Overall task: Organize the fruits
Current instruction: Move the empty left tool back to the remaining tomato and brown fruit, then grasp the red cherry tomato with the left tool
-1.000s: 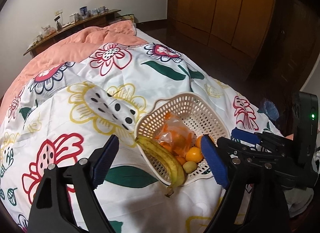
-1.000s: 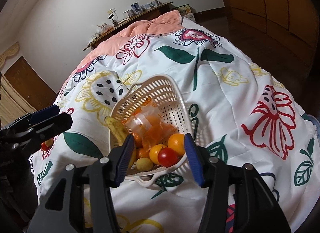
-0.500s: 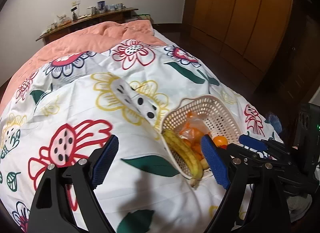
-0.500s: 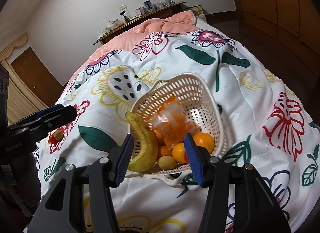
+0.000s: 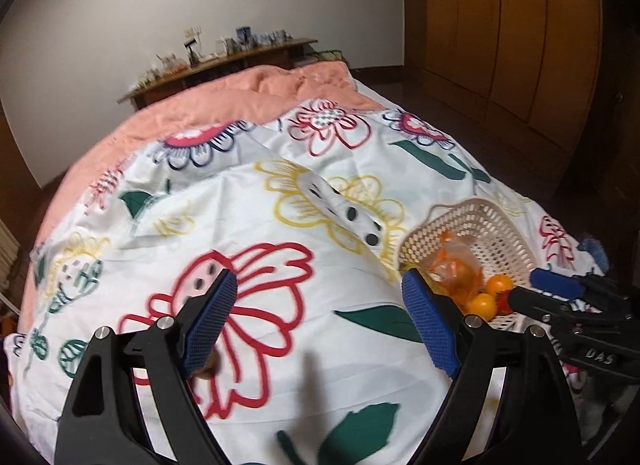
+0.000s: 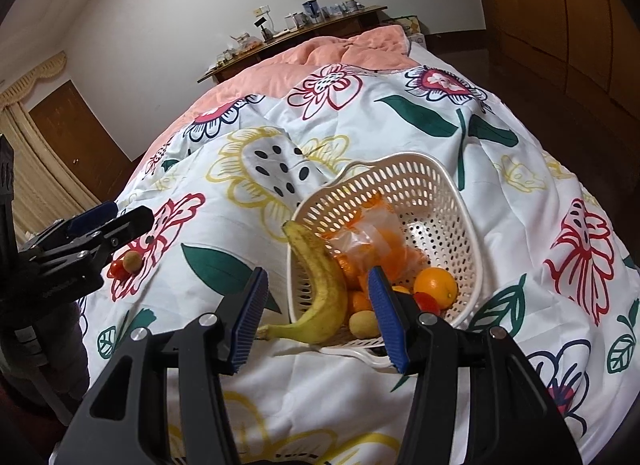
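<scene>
Fruits point(image 6: 435, 288) are lying in basket point(image 6: 452, 193) on bed point(image 6: 520, 225); left claw point(image 5: 320, 319) and right claw point(image 6: 316, 315) are both standing apart, gripping nothing.

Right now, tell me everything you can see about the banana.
The banana is yellow with brown freckles and a dark tip, curved and unpeeled. It leans over the basket's near-left rim, tip inside and up, stem end out on the quilt. It touches the rim and the fruit behind it. No tongs touch it.

We are in a home bedroom: a bed under a white flower-printed quilt point(image 6: 400, 77), tall brown wooden wardrobe doors point(image 5: 520, 25), a cluttered wooden shelf point(image 6: 304, 31).
</scene>
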A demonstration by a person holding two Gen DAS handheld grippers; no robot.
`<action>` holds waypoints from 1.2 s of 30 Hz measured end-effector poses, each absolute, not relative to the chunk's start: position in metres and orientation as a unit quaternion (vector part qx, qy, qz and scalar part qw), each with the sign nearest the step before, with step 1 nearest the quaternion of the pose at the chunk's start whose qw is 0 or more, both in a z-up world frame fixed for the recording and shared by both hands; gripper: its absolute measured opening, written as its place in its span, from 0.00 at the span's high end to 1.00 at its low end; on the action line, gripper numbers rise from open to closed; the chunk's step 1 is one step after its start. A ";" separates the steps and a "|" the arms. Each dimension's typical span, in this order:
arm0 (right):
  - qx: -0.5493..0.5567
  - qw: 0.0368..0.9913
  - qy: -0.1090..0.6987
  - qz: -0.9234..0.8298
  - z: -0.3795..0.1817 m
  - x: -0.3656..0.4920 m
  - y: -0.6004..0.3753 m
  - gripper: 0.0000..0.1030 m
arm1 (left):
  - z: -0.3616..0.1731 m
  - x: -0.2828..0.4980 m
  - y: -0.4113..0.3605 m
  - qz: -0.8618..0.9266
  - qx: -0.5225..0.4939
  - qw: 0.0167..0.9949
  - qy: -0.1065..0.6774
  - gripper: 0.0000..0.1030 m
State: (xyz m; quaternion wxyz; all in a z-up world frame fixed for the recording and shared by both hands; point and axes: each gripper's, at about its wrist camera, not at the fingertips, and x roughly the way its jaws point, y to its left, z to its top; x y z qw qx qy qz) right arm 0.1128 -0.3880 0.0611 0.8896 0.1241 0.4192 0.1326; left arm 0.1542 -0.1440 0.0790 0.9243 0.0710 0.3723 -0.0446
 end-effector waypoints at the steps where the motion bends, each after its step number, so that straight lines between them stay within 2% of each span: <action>1: 0.123 0.890 0.419 0.133 0.062 0.113 -0.387 0.49 | 0.080 0.153 -0.143 -0.042 0.074 0.926 0.369 0.17; 13: 0.103 0.891 0.416 0.148 0.072 0.111 -0.362 0.48 | 0.084 0.141 -0.119 -0.033 0.058 0.931 0.360 0.17; 17: 0.104 0.895 0.408 0.148 0.076 0.108 -0.357 0.36 | 0.086 0.139 -0.106 -0.028 0.045 0.931 0.361 0.17; 21: 0.102 0.895 0.406 0.153 0.079 0.108 -0.352 0.35 | 0.088 0.136 -0.085 -0.025 0.025 0.931 0.364 0.13; 36: 0.090 0.893 0.407 0.171 0.085 0.106 -0.330 0.35 | 0.093 0.126 0.008 0.007 -0.051 0.926 0.375 0.14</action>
